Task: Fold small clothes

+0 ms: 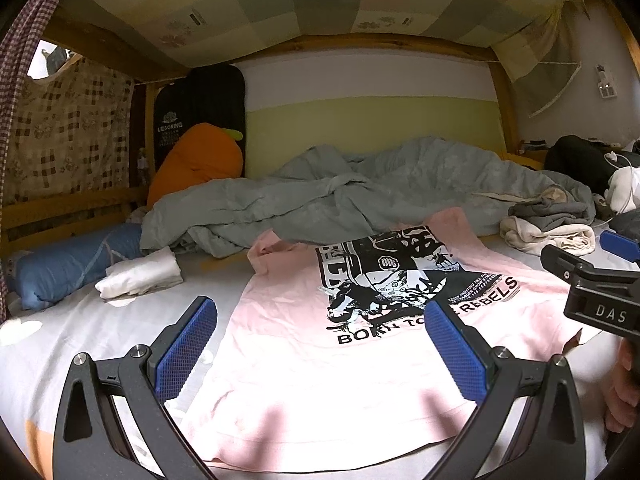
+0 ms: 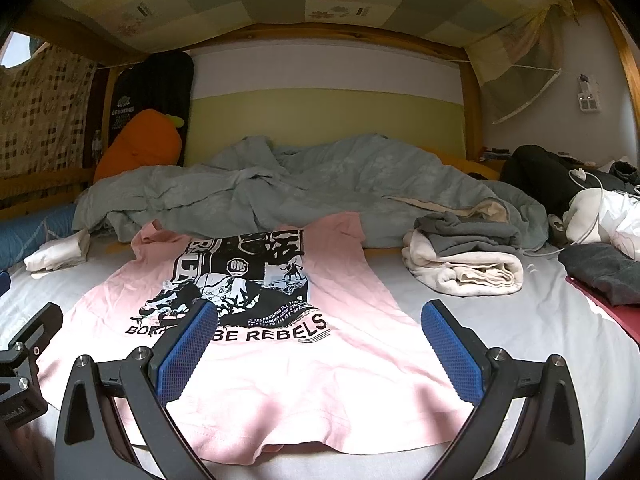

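A: What is lying in the middle of the frame?

B: A pink T-shirt (image 2: 280, 380) is lying flat on the pale sheet (image 2: 500, 320), print side up. It has a black and white picture with the words "BE REBELS". Its top end is tucking under the grey blanket (image 2: 320, 176) in the upper middle of the frame.

A: What are the claws doing?

B: The right gripper (image 2: 318, 346) is hanging over the lower part of the shirt with its blue fingers (image 2: 188, 352) spread wide, holding nothing. The left gripper (image 1: 320, 344) is spread wide too (also empty), over the shirt's lower part.

A: Is one view showing more?

B: Yes. The right view is showing a rolled cream and grey bundle (image 2: 464, 256) at middle right and a dark red thing (image 2: 608, 312) at the right edge. The left view is showing a blue pillow (image 1: 72, 264) at lower left, folded white cloth (image 1: 140, 276) beside it, and a hand (image 1: 624, 392) at the right edge.
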The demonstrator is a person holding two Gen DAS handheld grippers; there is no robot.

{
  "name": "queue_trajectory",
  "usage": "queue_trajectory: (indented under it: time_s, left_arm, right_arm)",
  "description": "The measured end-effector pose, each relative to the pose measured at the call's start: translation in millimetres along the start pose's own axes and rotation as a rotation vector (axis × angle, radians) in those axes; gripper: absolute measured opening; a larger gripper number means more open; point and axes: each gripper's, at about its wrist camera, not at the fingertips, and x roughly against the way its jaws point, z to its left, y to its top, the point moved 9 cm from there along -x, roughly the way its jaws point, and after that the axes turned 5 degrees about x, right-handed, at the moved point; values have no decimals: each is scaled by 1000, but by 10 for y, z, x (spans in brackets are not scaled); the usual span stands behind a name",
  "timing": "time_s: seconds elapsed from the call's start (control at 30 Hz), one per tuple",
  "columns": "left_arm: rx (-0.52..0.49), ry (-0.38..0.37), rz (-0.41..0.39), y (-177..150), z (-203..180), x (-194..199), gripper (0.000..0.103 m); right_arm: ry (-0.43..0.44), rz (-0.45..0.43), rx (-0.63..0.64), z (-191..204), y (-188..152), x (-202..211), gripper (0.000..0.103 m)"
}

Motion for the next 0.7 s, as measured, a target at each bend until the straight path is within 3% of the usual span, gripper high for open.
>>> queue_trajectory:
  time_s: [0.7]
  left_arm:
    - [40,-4,11,24,74,-45,103]
  right_arm:
    - [32,17,-9,32,-39,-34,102]
